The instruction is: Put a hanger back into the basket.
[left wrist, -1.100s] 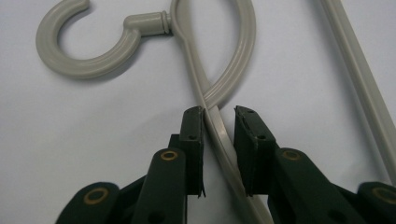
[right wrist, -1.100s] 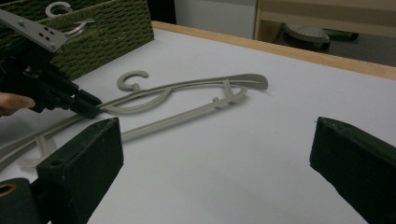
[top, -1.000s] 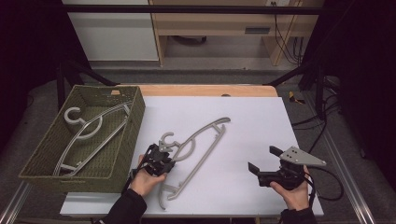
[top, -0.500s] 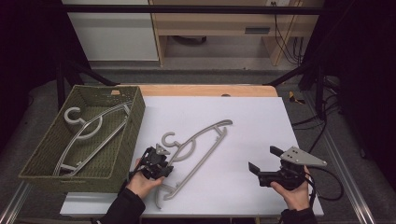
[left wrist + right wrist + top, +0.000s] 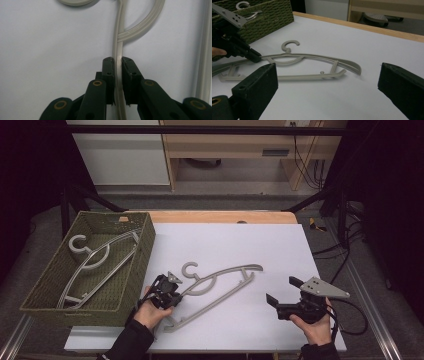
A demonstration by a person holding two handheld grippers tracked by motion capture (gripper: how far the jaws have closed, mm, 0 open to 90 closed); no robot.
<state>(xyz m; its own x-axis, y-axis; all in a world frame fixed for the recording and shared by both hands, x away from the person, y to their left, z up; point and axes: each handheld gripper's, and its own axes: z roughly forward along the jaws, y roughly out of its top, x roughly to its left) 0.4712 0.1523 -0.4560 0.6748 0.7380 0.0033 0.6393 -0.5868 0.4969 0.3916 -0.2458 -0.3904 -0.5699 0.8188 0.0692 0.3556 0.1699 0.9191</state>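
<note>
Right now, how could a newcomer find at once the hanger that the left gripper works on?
Start at the white table and pass the green woven basket at its left edge. Just right of it, the grey plastic hanger lies flat on the bare tabletop. Unlike the hanger inside the basket, its upper arm is clamped between the jaws of the left gripper.

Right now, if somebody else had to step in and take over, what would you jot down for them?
Left gripper: shut on the top bar of the hanger, which lies flat on the white table.
Right gripper: open, holding nothing, low over the table to the right of the hanger.
Basket: at the table's left edge, with one hanger inside.
Done: one hanger in the basket; the second gripped.
Left: probably lift the gripped hanger and lay it in the basket beside the first.
</note>
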